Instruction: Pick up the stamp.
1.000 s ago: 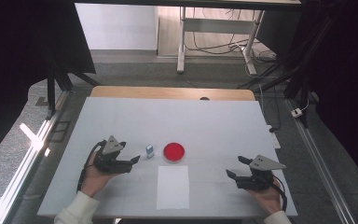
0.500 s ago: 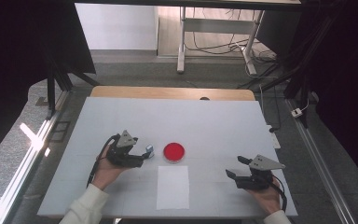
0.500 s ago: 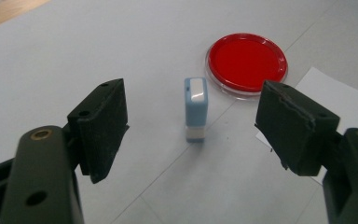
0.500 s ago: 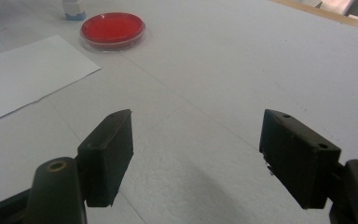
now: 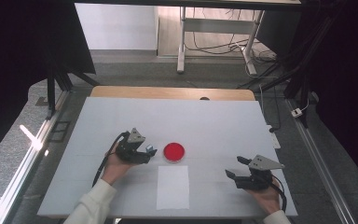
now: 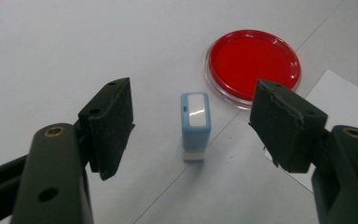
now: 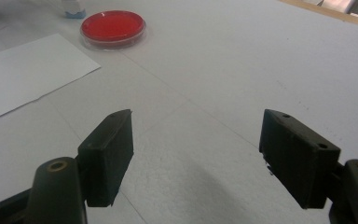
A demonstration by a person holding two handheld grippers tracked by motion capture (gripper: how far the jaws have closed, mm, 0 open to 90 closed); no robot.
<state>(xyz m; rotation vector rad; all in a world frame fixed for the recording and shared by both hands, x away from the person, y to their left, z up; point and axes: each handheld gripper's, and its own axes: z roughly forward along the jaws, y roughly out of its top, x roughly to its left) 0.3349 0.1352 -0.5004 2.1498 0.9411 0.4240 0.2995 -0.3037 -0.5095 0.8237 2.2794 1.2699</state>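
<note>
A small blue and white stamp [image 6: 195, 125] stands upright on the white table, just left of a round red ink pad [image 6: 253, 65] in a clear dish. My left gripper [image 6: 191, 123] is open, its jaws on either side of the stamp without touching it. From above, the left gripper [image 5: 145, 151] sits right at the stamp [image 5: 150, 149], beside the ink pad [image 5: 174, 152]. My right gripper [image 5: 235, 170] rests open at the table's front right, nothing between its jaws [image 7: 196, 154]. The ink pad [image 7: 113, 26] lies far off in the right gripper view.
A white sheet of paper [image 5: 173, 186] lies in front of the ink pad, near the table's front edge; it is also visible in the right gripper view [image 7: 23, 72]. A wooden strip [image 5: 172, 92] runs along the table's far edge. Cables and desk legs stand beyond.
My left gripper has moved right and forward, up to the stamp, so its jaws now bracket it. The right gripper has stayed where it was.
</note>
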